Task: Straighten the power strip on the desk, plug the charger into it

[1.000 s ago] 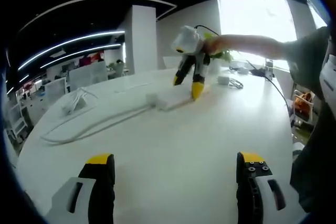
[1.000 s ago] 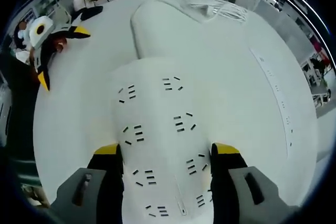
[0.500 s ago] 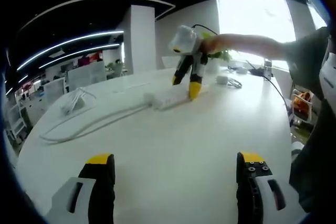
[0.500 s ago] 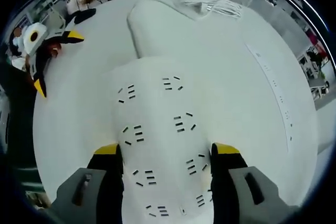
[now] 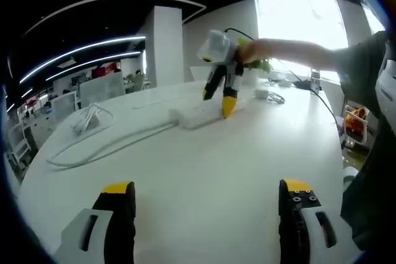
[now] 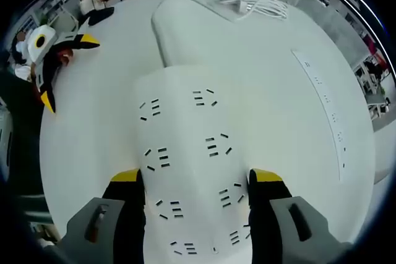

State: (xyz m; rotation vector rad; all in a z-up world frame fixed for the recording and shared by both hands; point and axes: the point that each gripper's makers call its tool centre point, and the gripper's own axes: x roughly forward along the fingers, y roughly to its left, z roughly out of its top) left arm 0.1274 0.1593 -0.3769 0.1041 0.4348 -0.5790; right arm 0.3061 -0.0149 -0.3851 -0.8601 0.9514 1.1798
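Here, right tongs (image 6: 197,183) pinching the white power strip (image 6: 185,153) across its width, yellow-tipped jaws pressed to both long edges; socket rows face the camera. Strip lies flat on the white worktop (image 6: 297,134), its thick cable (image 6: 170,26) running away toward a loose bundle of white cord (image 6: 253,5) at the far edge. Left tongs (image 5: 207,196) spread wide, nothing between the jaws, low over bare worktop, well apart from the strip (image 5: 198,114). In the left gripper view, the right tongs (image 5: 219,100) stand on the strip, held by an outstretched hand (image 5: 250,54). Small charger with cord (image 5: 267,95) sits just beyond.
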